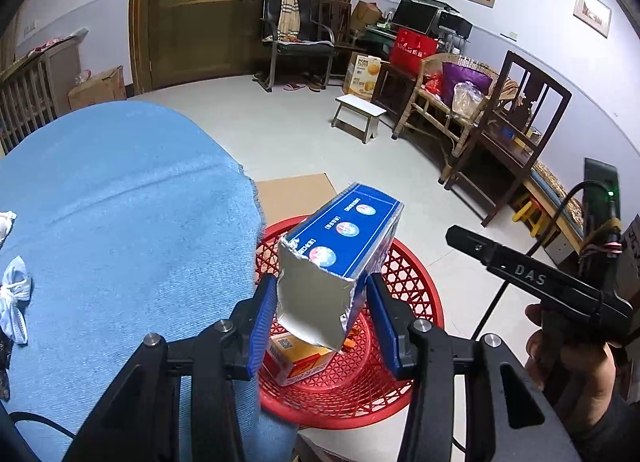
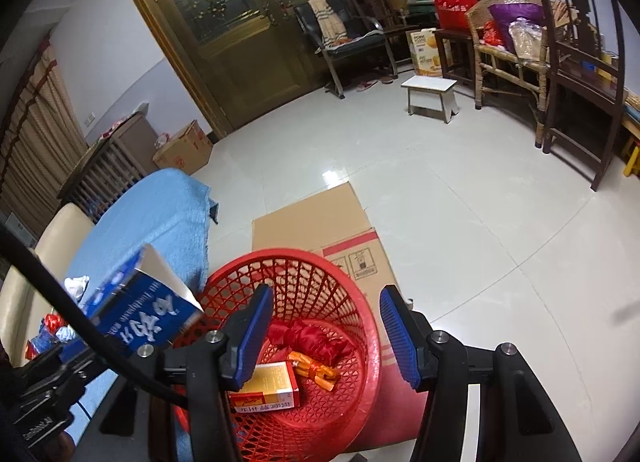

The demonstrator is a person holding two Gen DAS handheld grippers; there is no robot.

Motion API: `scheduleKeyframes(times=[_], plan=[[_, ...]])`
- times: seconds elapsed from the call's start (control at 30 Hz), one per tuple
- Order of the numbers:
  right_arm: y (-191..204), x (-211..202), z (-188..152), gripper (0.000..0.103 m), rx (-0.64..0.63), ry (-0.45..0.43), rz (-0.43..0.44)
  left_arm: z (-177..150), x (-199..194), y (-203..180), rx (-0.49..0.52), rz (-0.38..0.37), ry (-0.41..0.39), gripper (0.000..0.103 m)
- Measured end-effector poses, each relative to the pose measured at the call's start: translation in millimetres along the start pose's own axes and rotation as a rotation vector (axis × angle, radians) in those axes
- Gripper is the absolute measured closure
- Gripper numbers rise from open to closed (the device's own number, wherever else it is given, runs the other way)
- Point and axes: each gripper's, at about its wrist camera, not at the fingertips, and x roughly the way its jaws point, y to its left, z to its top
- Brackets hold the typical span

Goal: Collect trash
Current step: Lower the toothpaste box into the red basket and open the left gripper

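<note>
Left gripper [image 1: 320, 318] clamped on blue carton [image 1: 340, 258], poised over red basket [image 1: 424, 282] — right gripper [image 2: 326, 332] empty, jaws apart. Best centred over basket before release — clear of rim, beside orange box [image 1: 298, 360].

The left gripper [image 1: 320, 314] is pointing steeply downward, its two blue-padded fingers [image 1: 260, 326] pressing on either side of a torn blue carton [image 1: 340, 250], keeping it lifted and tilted. The right gripper [image 2: 326, 336] is also angling down, its ribbed blue pads [image 2: 396, 336] standing apart with nothing between them. In the left wrist view, the person's right hand [image 1: 576, 362] is wrapping around the black handle of the right gripper, fingers curling at the grip, a dark sleeve showing at the wrist.
</note>
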Motion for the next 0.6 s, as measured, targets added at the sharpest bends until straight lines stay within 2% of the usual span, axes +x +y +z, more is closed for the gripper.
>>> scheduleKeyframes(times=[0.3, 0.4, 0.6], plan=[[-2.3, -2.7, -0.4, 0.044, 0.011, -0.010, -0.011, 1.0, 11.0, -3.1, 0.003, 0.009, 0.028, 0.051], [0.6, -5.6, 1.3, 0.044, 0.006, -0.020, -0.013, 1.4, 9.7, 4.8, -0.028, 0.009, 0.029, 0.039], [9.0, -6.7, 2.7, 0.044, -0.010, -0.020, -0.006, -0.9, -2.4, 18.1, -0.059, 0.026, 0.014, 0.038]])
